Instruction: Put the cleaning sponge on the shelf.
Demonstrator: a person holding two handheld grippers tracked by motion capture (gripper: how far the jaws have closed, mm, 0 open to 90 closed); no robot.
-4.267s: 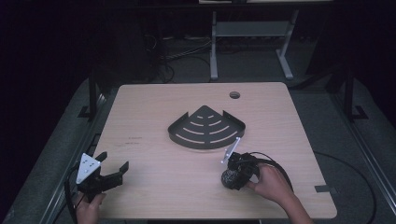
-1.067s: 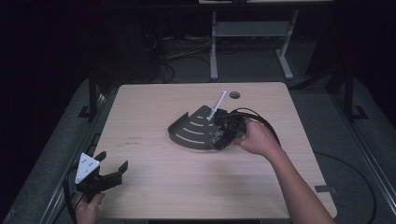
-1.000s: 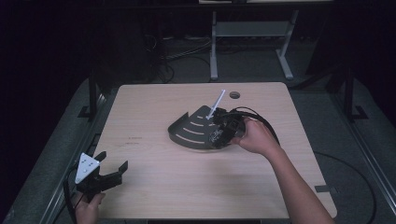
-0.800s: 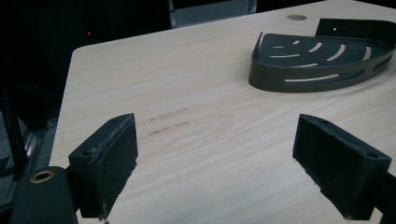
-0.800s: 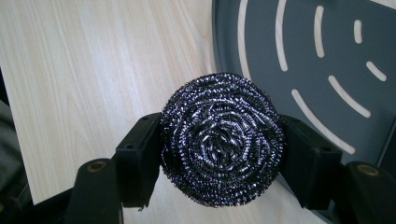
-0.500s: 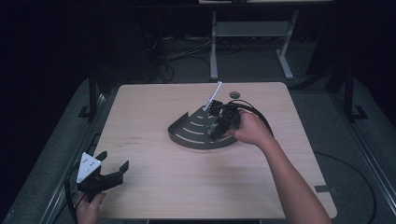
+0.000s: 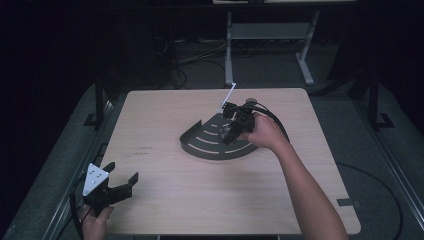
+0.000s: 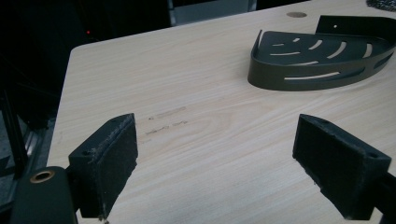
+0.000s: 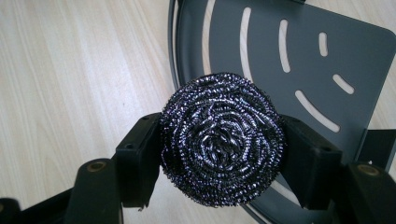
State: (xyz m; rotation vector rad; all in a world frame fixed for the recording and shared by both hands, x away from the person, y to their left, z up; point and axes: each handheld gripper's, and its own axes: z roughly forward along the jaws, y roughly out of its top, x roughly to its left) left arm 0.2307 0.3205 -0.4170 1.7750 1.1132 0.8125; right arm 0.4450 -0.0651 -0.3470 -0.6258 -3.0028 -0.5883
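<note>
1. I see the table (image 7: 165, 125) first, a pale wood top with a round hole near its far edge; faint dark marks lie on it toward my left side.
2. On the table sits the dark corner tray (image 7: 207, 145), a quarter-round shelf with curved slots and a low rim; in the left gripper view it stands well apart from that gripper, up at the far right (image 8: 317, 56).
3. My right gripper (image 7: 235, 125) hangs over the tray, held in the right hand (image 7: 267, 132); its cable loops behind the hand; its jaws are clamped on the steel wool scourer (image 9: 222, 149), one pad pressed against each side.
4. The scourer, a round coil of shiny wire, sits above the tray's curved rim, partly over the slotted floor and partly over bare wood, in the right gripper view.
5. My left gripper (image 7: 112, 185) rests at the near left corner of the table; its jaws stand wide apart with nothing between the pads (image 8: 109, 161).
</note>
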